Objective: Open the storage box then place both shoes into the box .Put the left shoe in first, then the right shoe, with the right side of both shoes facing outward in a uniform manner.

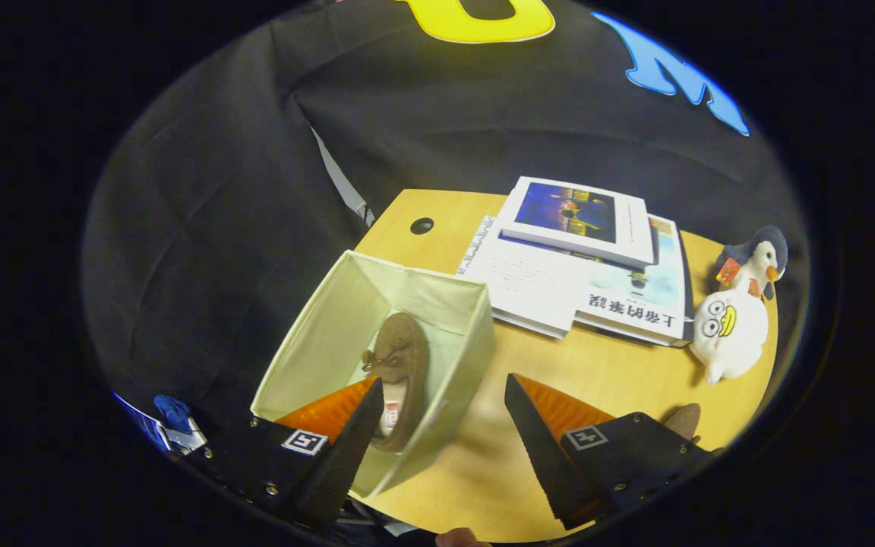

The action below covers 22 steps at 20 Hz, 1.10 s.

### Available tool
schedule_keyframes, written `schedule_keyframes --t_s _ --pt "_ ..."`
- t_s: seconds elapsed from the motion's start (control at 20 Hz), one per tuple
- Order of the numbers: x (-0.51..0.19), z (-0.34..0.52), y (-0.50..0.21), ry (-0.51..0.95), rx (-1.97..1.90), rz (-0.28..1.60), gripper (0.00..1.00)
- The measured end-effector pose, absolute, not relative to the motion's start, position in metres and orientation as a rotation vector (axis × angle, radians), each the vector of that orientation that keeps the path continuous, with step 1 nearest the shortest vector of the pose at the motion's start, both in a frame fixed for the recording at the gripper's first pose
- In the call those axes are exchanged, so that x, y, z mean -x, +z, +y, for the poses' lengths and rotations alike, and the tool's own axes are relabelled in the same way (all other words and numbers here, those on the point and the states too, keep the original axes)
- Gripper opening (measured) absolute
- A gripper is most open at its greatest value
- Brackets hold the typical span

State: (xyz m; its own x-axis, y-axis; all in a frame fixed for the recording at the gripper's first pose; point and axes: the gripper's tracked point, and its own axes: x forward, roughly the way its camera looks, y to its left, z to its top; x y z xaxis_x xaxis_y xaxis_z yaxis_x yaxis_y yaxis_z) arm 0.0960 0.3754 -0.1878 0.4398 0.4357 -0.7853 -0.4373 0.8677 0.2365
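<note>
I am seeing the jaws (443, 395) standing wide apart, gripping nothing; one brown shoe (399, 376) is lying inside the open storage box (449, 292) on the counter (604, 365); another shoe (684, 419) is peeking behind the right finger.

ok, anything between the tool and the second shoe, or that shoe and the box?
Nothing visible. The open tool hangs over the table. The second shoe peeks past its right finger, and the box, first shoe inside, is at its left finger.

A stack of books (582, 258) lies on the wooden table (604, 365), with a penguin plush (756, 262) touching a white plush toy (730, 330) beside it
</note>
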Motion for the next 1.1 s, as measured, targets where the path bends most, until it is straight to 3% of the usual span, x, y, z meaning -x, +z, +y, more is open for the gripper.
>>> schedule_keyframes --t_s 0.4,1.1 --pt "-0.082 0.264 -0.188 0.429 0.031 0.898 0.98" --pt "-0.054 0.098 -0.236 0.157 -0.054 0.982 0.98"
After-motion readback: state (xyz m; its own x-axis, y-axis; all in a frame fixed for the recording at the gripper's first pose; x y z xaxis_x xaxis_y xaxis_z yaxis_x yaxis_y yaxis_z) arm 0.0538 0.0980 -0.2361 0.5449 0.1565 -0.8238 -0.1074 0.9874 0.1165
